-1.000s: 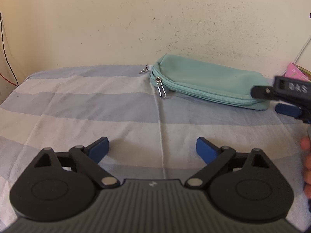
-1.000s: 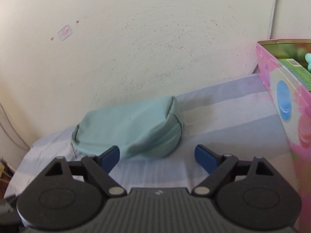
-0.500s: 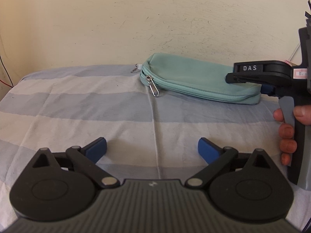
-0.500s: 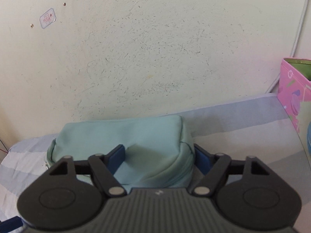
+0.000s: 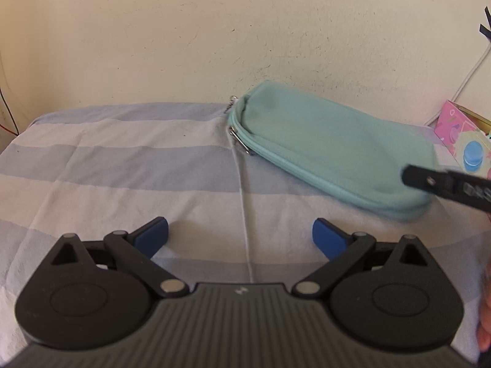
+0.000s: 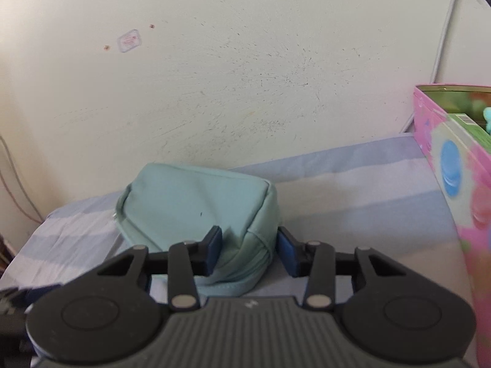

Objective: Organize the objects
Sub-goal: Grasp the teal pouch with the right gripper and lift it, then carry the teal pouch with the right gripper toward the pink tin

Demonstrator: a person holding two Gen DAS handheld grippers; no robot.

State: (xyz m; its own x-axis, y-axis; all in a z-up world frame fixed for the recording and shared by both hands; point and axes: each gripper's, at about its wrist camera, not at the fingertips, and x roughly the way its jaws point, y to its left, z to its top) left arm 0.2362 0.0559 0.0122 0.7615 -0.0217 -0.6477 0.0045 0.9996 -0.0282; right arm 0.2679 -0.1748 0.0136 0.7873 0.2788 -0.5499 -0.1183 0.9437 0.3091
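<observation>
On the striped sheet [image 5: 122, 165] by the wall [image 5: 214, 30] lies the teal pouch [image 5: 331, 150], long side running from the middle toward your right, its zipper pulls [image 5: 241, 138] at the near left end; your right gripper [image 6: 247, 250] has its blue pads [image 6: 214, 247] pinching the pouch's right end, the cloth bunched between them and the left pad pressed into the fabric, the right pad touching the corner seam; from your left wrist view that same gripper shows only as a black bar [image 5: 448, 184] crossing the pouch's far right end, blurred, so you cannot read the grip from there; your left gripper [image 5: 241, 236] hovers low over the sheet with its pads [image 5: 153, 236] spread wide and nothing between them, near the pouch's long edge but apart from it, and a crease in the sheet [image 5: 245, 214] runs up between the pads toward the zipper end; to your right stands a pink box [image 6: 454, 165] with a blue disc printed on its side, open at the top, with a green packet [image 6: 469, 125] and something pale teal inside that is too cropped to name; the box sits near the pouch but apart from it, with bare sheet between; a white cable [image 6: 442, 43] runs up the wall behind the box; a small stamp-like mark [image 6: 129, 40] shows on the wall above the pouch.
</observation>
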